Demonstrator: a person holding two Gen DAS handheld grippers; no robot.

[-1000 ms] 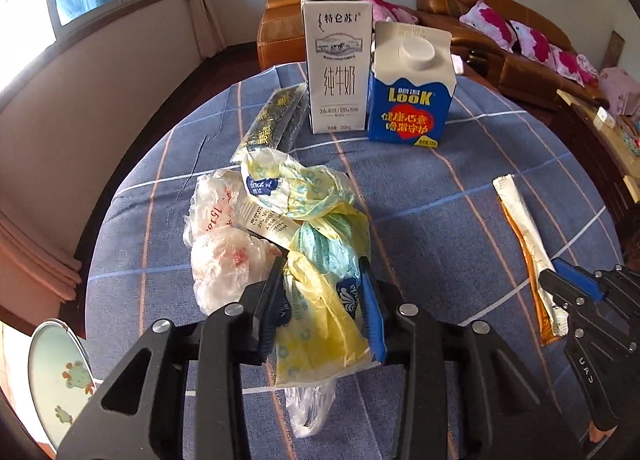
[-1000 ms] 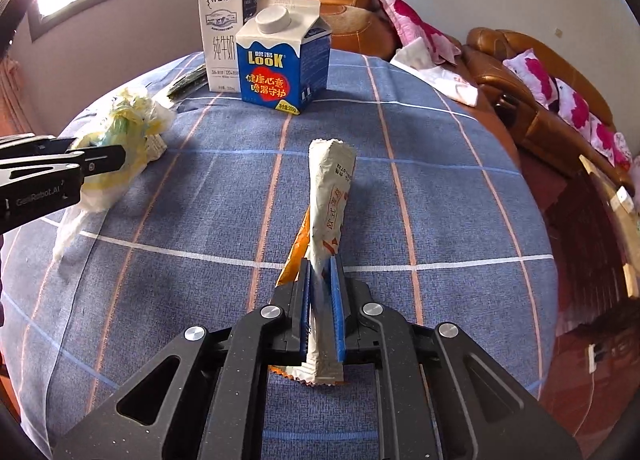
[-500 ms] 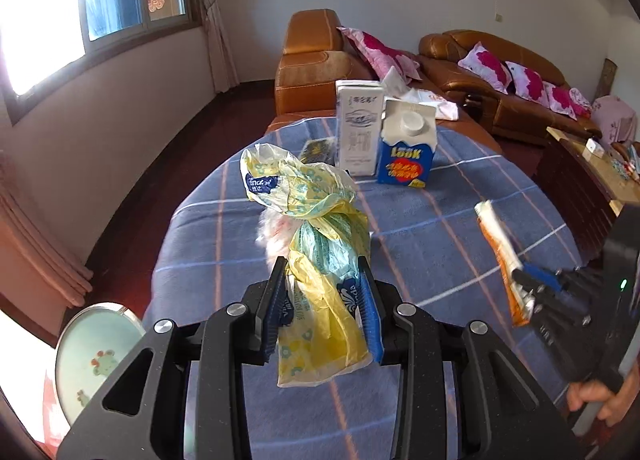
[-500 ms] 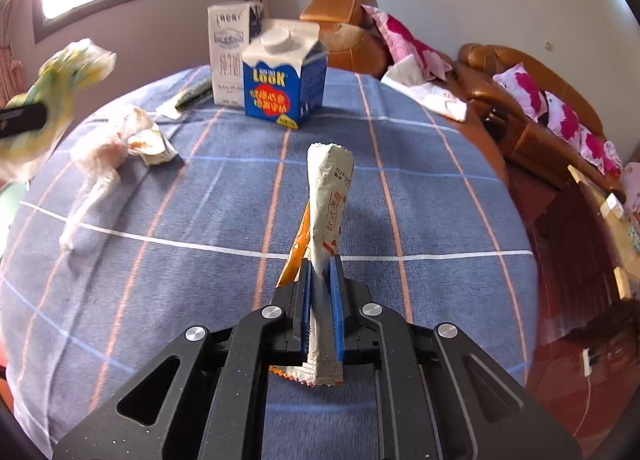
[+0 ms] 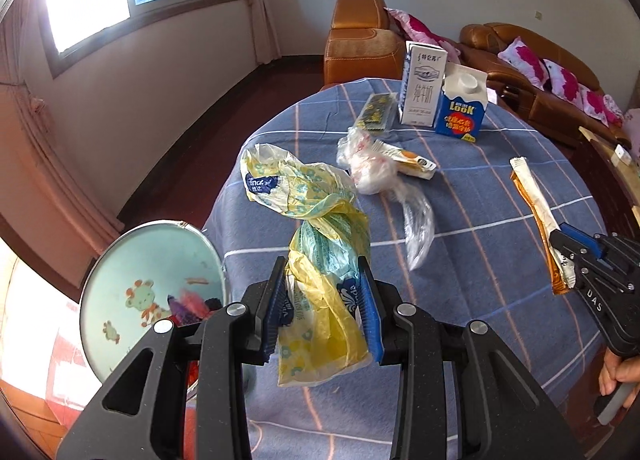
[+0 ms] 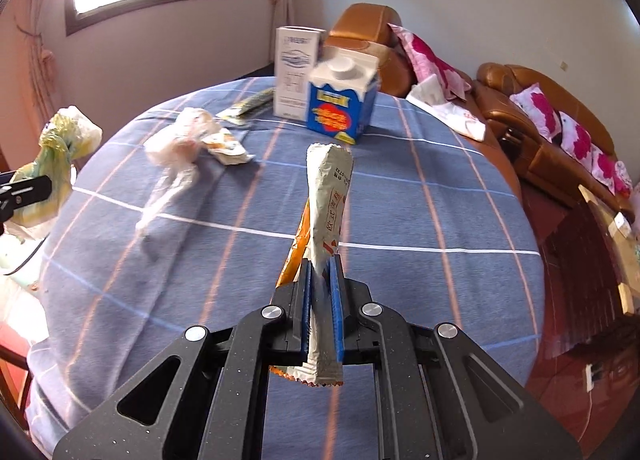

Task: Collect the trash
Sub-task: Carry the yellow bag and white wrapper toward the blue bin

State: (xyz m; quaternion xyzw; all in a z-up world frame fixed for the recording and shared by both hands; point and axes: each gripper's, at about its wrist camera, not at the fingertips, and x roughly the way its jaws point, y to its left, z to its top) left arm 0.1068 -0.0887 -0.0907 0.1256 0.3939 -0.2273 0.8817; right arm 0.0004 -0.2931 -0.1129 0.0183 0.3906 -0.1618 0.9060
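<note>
Left claw (image 5: 322, 300) is clenched on a yellow bag (image 5: 316, 236), a crumpled plastic bag held off the desk (image 5: 500, 199), near its left edge; right claw (image 6: 320, 300) is clenched on a long wrapper (image 6: 328, 195), white on one face and orange behind, which stands up from the pads above the cloth. Desk: round, covered in a blue cloth with white and orange lines. Sofa (image 6: 540, 115): brown, with pink-flowered cushions, behind the desk. Bin (image 5: 152, 284): pale green, with a cartoon print, on the floor below and left of the left claw; some scraps lie inside. White carton (image 5: 423, 83) and blue carton (image 5: 462, 107): upright, side by side at the far edge of the desk. Clear bag (image 5: 376, 167): crumpled, mid-desk, touching a small orange-and-white packet (image 5: 408, 159). Dark packet (image 5: 376, 111): flat, just left of the white carton. A hand (image 5: 618, 372) grips the right claw's handle.
</note>
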